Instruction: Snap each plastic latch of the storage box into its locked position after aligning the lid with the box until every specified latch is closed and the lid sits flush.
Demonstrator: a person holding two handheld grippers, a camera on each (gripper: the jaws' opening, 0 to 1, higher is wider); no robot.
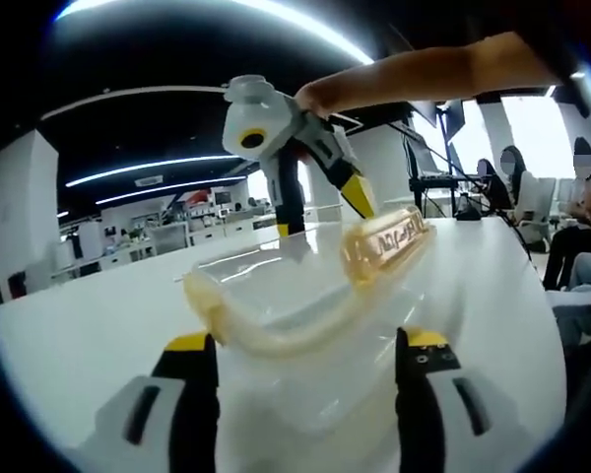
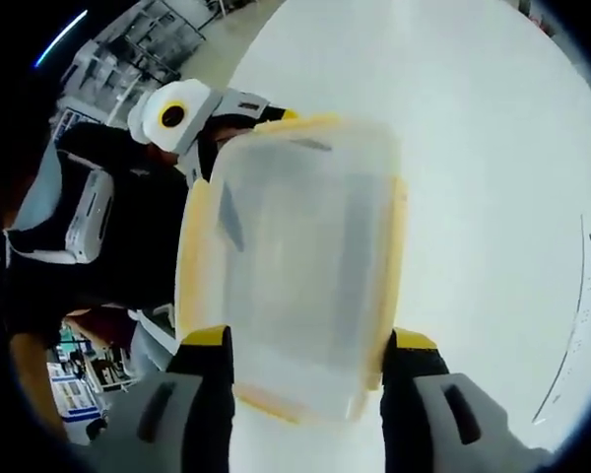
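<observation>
A clear storage box (image 1: 305,286) with a yellowish rim lies on the white table (image 1: 69,325). My left gripper (image 1: 307,345) stands open, its yellow-tipped jaws flanking the box's near end. At the far end is a yellow latch (image 1: 399,236) with lettering. My right gripper (image 1: 325,209) comes down there, with one yellow tip resting at the latch. In the right gripper view I look down on the box (image 2: 295,256). My right gripper (image 2: 310,343) is open, its jaws on either side of the near end. The left gripper (image 2: 241,138) sits at the far end.
A hand (image 1: 320,94) holds the right gripper. People sit at the table's right end (image 1: 571,217), with office desks and monitors behind. A person in dark clothes (image 2: 79,217) stands at the table's edge. Bare white tabletop (image 2: 473,148) stretches beside the box.
</observation>
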